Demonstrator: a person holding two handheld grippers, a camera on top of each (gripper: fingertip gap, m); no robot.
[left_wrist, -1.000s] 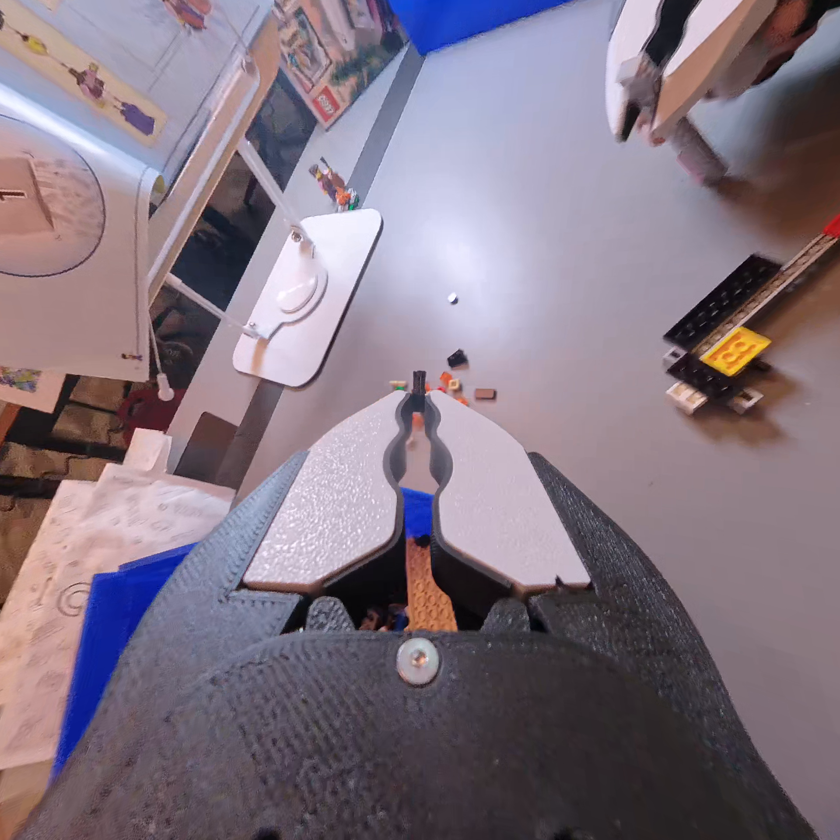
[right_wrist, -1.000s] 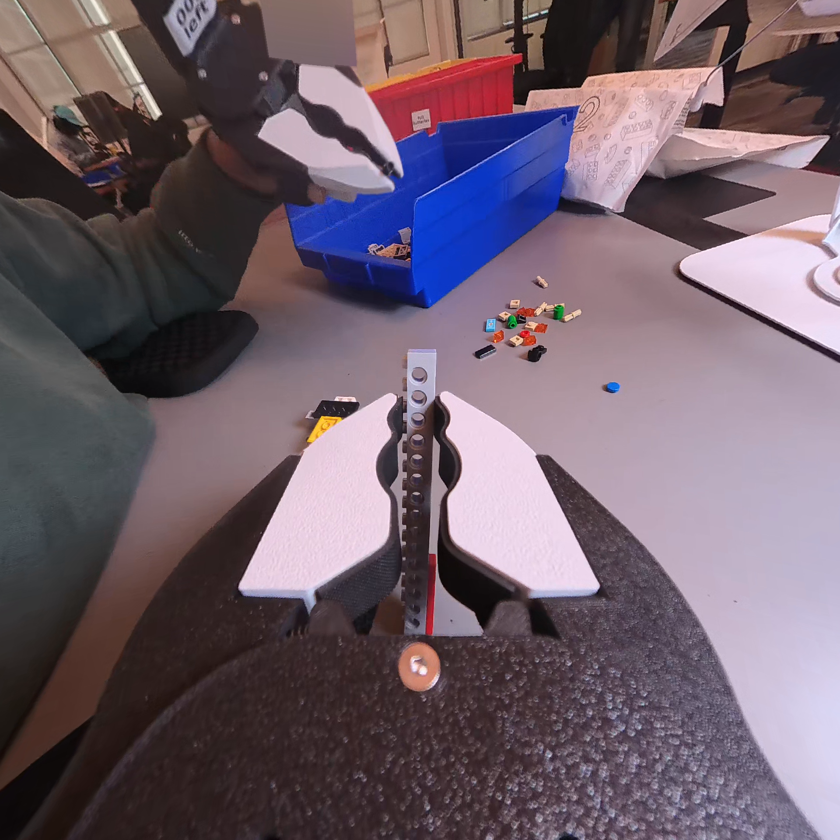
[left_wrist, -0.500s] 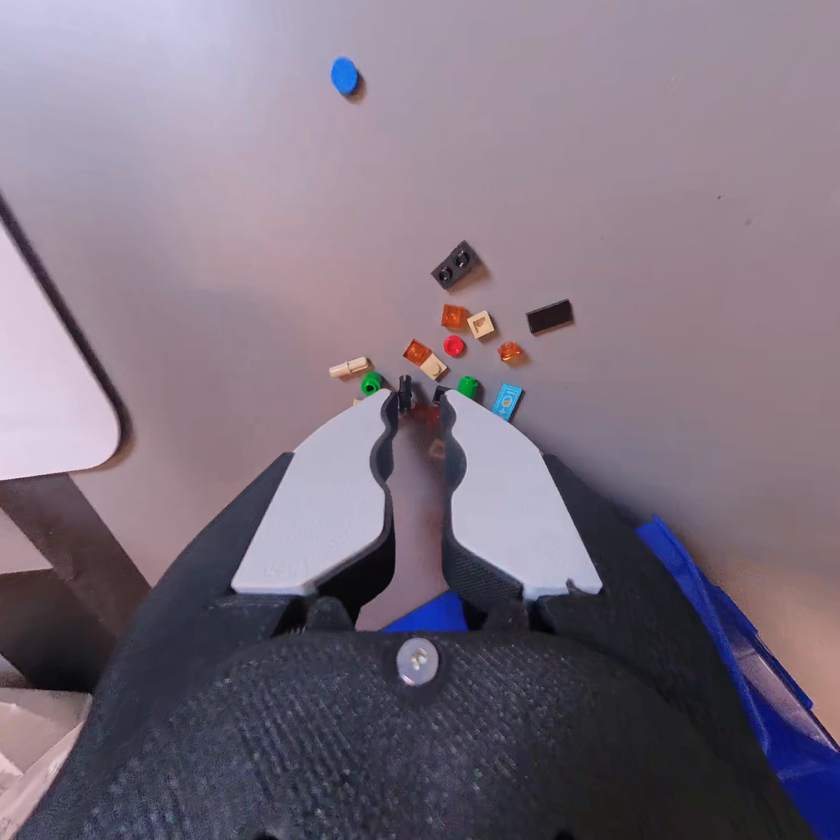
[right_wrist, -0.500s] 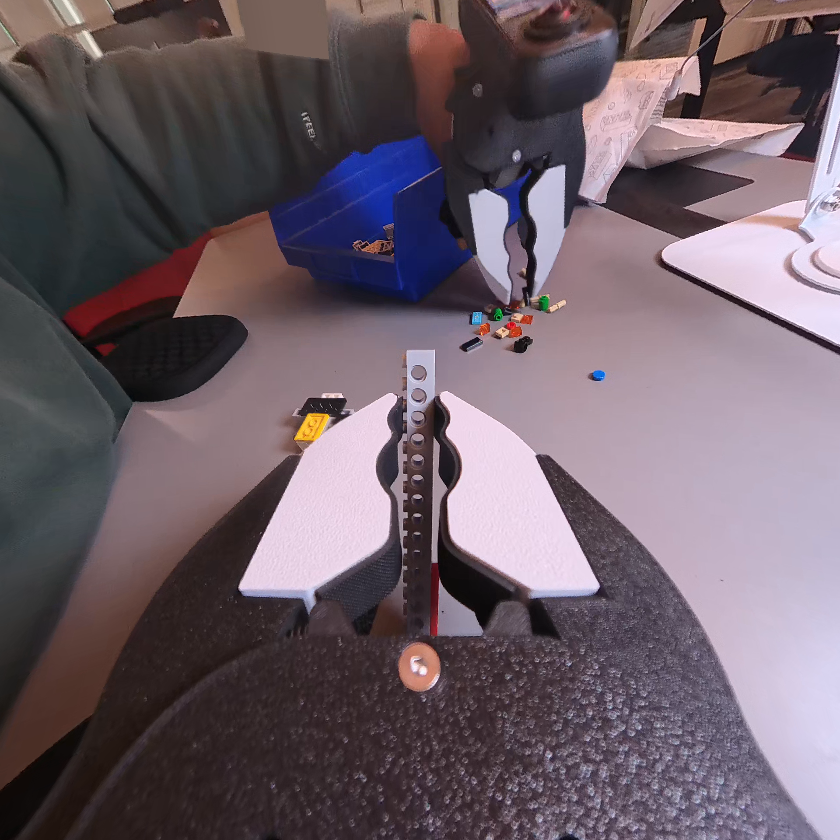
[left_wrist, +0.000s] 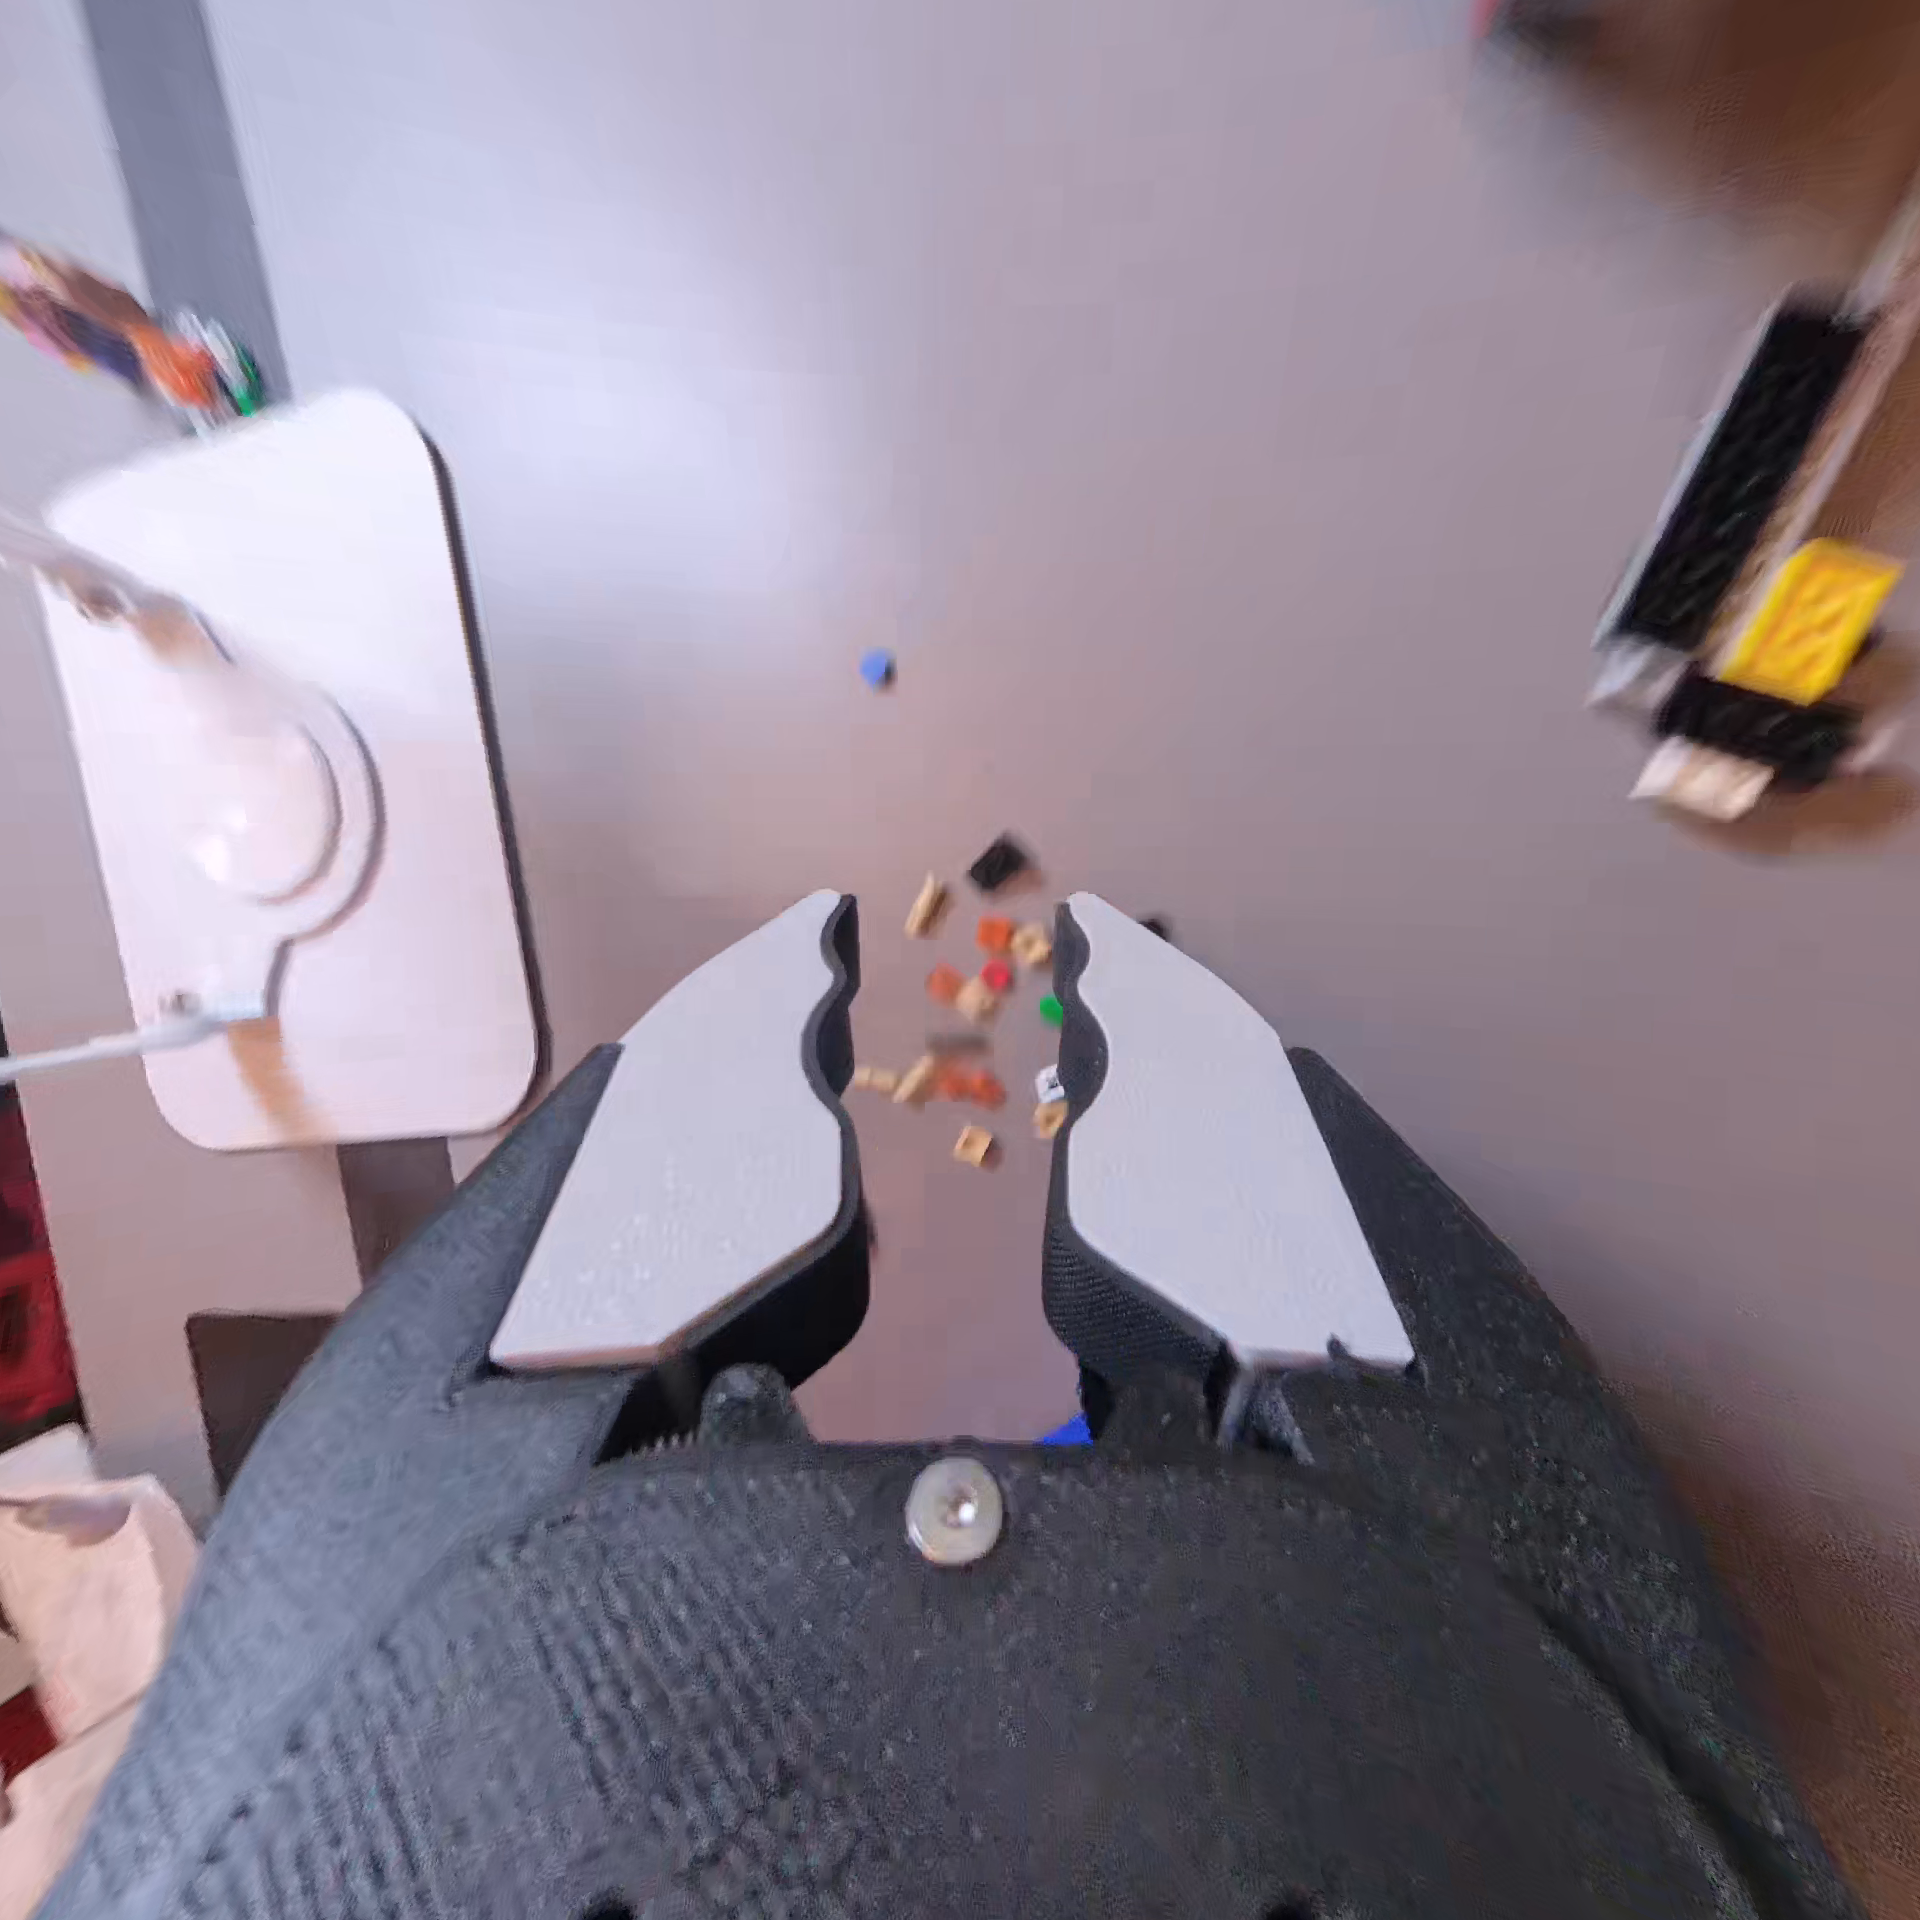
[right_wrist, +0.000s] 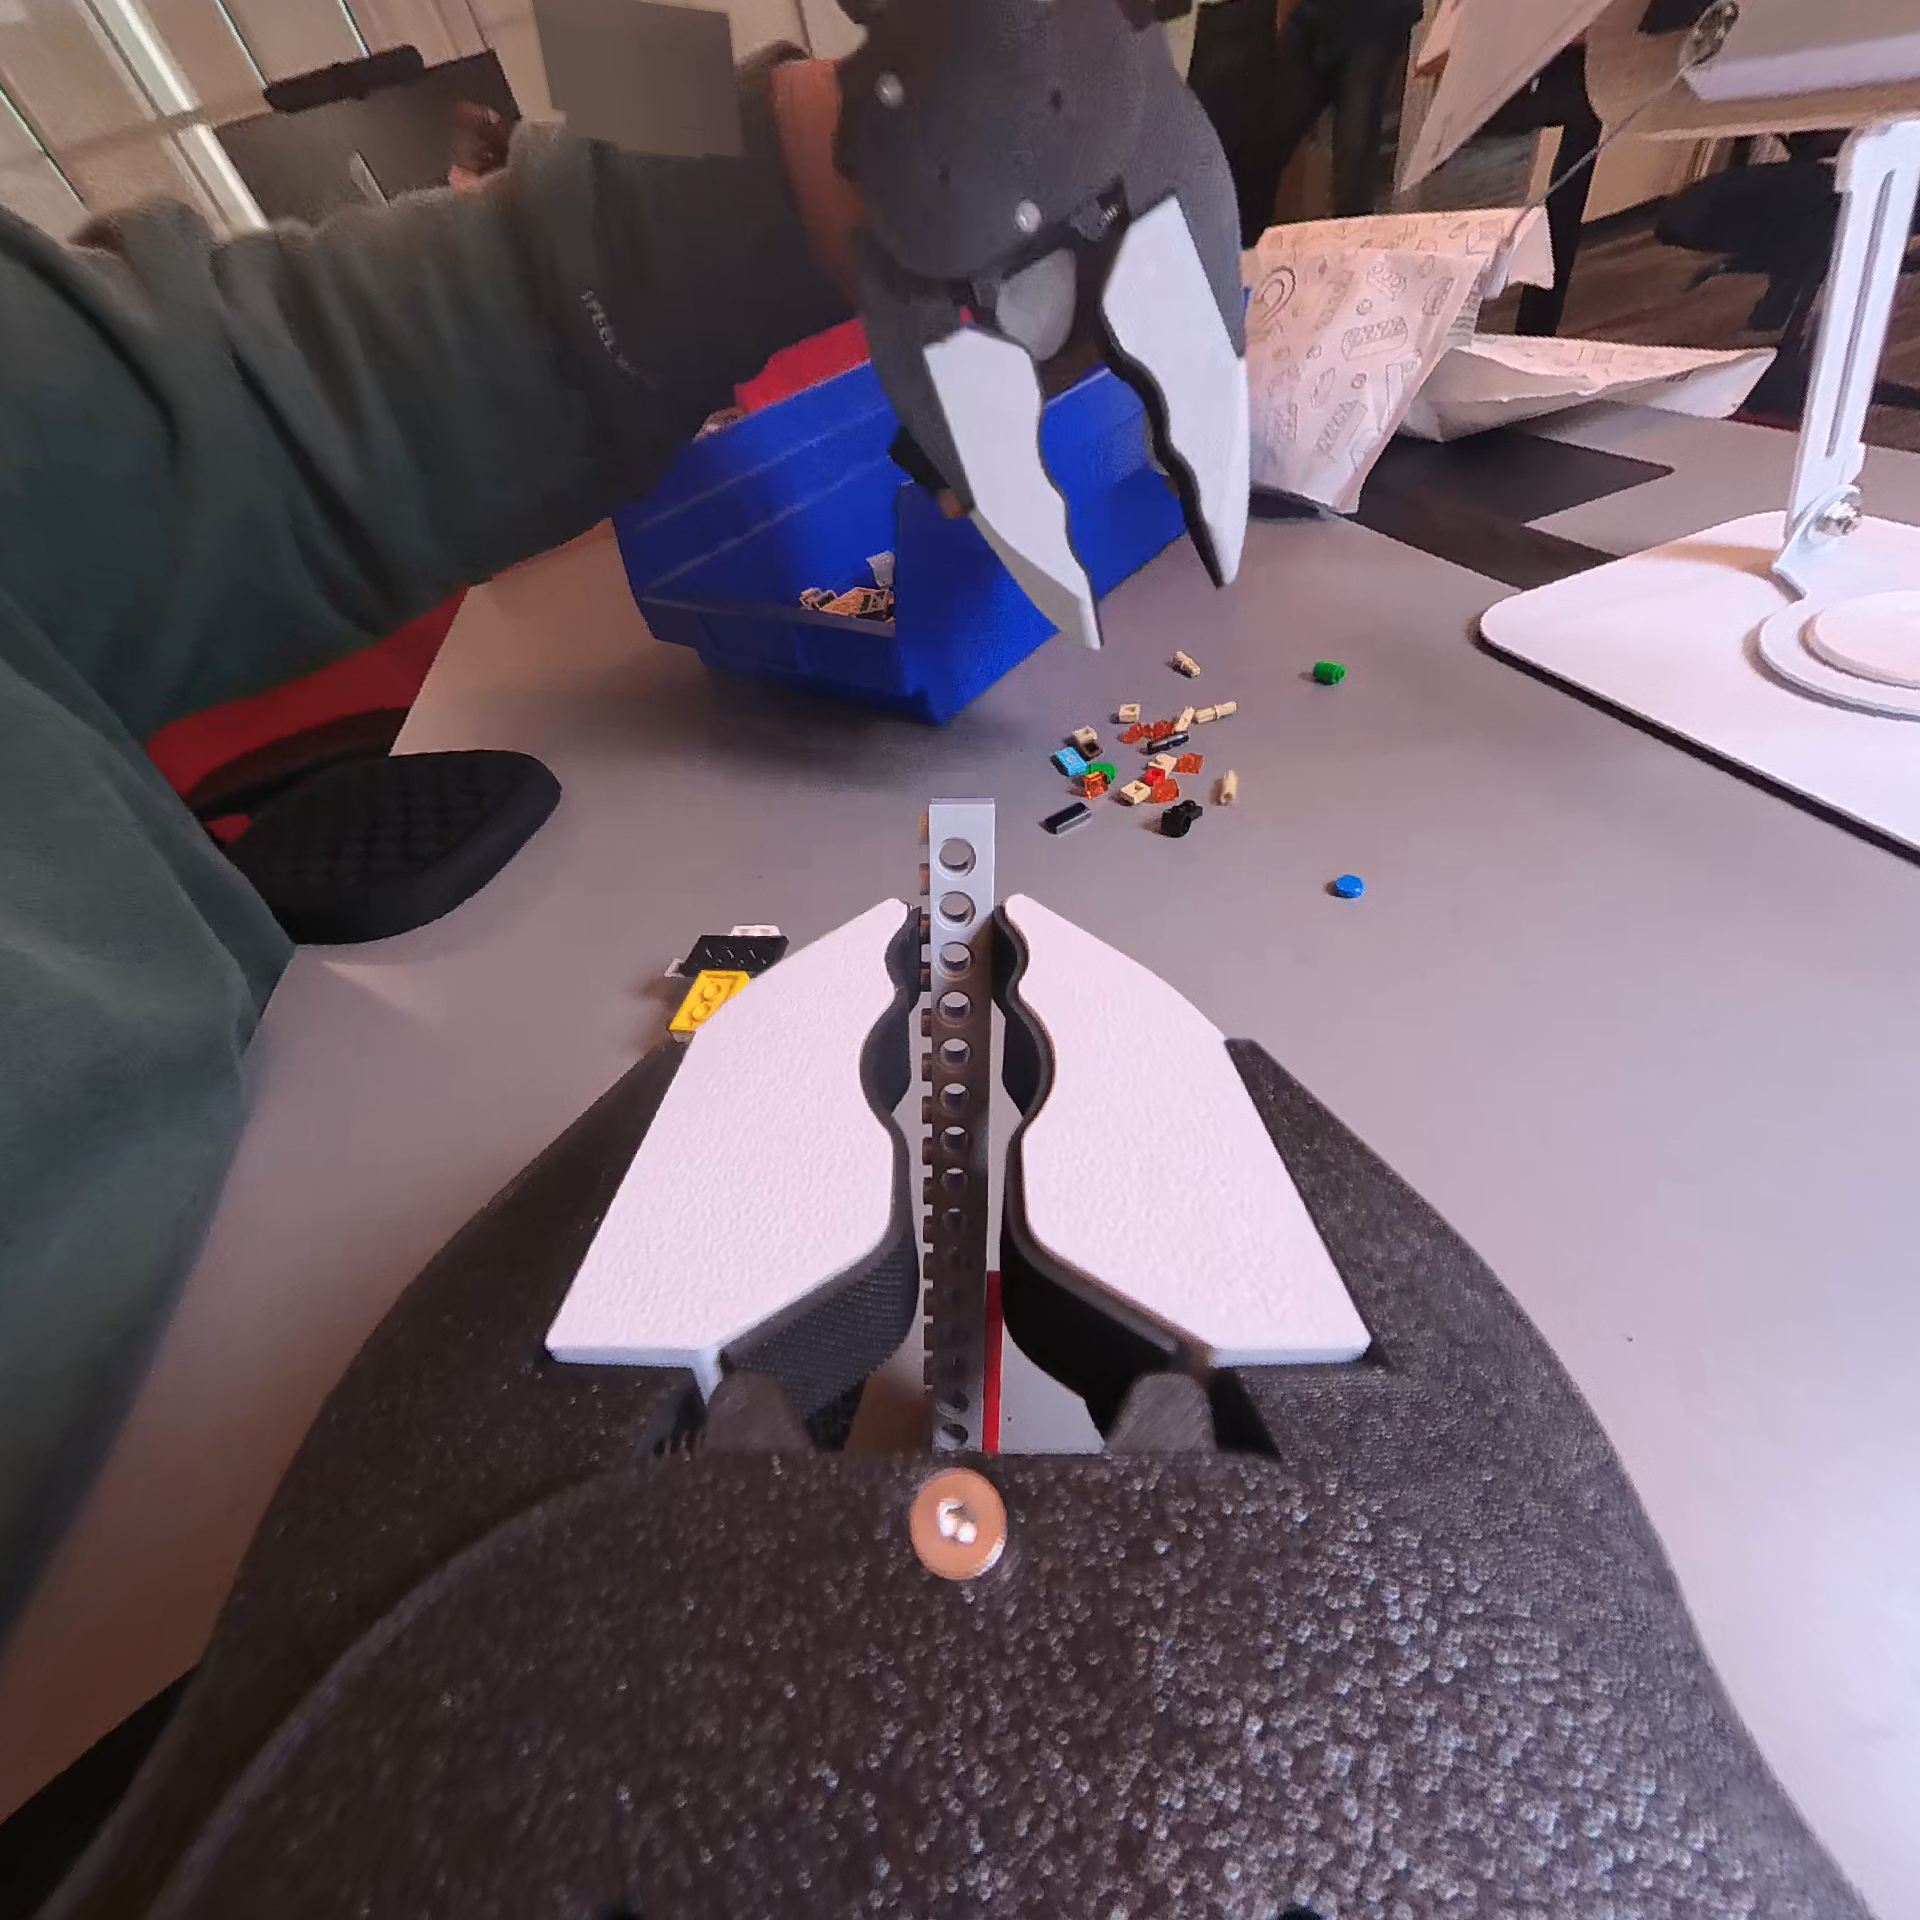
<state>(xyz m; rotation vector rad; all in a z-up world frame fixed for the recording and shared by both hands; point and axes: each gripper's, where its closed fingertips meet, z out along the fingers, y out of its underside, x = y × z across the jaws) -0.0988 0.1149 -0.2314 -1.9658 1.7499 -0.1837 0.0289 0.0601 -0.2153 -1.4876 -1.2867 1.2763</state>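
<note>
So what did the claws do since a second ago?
The left claw opened and let go of a small black peg, then lifted above the pile of little bricks. The right claw stayed clamped on the grey holed beam.

A grey table (right_wrist: 1558, 1091) fills most of both views, its matte top catching soft daylight. In the upper left of the right wrist view, bright windows (right_wrist: 135, 135) stand behind dark shapes too blurred to tell. At the upper right, a white stand (right_wrist: 1849, 343) rises from a flat white base (right_wrist: 1621, 644) on the table, and crumpled printed paper (right_wrist: 1351, 322) lies in front of a dim room with a brownish floor (right_wrist: 1621, 281). A dark strip (left_wrist: 177, 187) runs down the upper left of the left wrist view.
</note>
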